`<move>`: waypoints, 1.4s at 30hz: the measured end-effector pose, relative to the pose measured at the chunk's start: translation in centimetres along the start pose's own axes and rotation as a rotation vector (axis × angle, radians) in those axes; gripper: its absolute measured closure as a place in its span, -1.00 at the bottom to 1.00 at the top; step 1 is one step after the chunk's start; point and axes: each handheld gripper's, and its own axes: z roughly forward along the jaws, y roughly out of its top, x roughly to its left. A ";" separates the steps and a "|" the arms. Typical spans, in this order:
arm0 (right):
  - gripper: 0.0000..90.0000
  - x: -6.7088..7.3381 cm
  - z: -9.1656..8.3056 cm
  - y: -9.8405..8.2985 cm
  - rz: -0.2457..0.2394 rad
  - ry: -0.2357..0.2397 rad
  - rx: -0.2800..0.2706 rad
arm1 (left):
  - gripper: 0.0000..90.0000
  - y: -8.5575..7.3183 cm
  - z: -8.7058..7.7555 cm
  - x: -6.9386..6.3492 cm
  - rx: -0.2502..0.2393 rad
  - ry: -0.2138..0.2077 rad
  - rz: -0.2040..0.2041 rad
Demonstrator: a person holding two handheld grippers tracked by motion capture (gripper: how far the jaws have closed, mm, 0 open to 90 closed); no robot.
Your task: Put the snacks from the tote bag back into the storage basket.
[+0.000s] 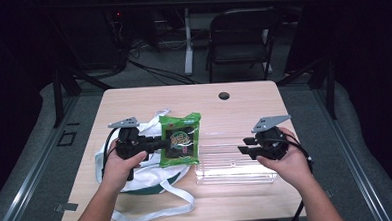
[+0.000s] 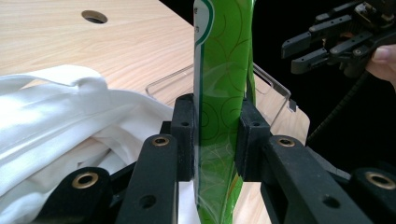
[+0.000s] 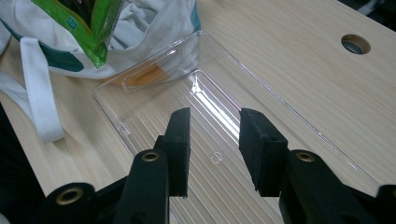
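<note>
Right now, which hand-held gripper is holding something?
The left hand-held gripper: it pinches the green snack packet. The right hand-held gripper hovers open over the clear tray.

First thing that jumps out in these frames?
The bright green snack packet, clamped between the jaws of the left gripper and held above the white tote bag at the table's left. Next, the clear plastic tray on the wooden table to the right, with the right gripper open and empty just over it.

Your high view looks down the table point(image 1: 233, 96); both gripper views sit close (sharing the clear tray point(image 3: 154, 84)).
</note>
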 end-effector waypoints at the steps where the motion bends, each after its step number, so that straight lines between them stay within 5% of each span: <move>1: 0.43 0.0 0.0 0.1 -0.001 0.002 0.003 | 0.63 0.0 0.1 -0.1 0.000 -0.002 0.003; 10: 0.42 0.0 -0.5 1.8 -0.040 0.042 0.024 | 0.63 -0.1 0.9 -0.6 0.018 -0.026 0.015; 18: 0.39 0.6 -0.5 5.0 -0.122 0.080 0.065 | 0.63 -0.2 1.6 -1.1 0.027 -0.049 0.025; 42: 0.22 1.7 -0.3 9.1 -0.229 0.081 0.112 | 0.63 -0.5 2.6 -1.5 0.050 -0.078 0.029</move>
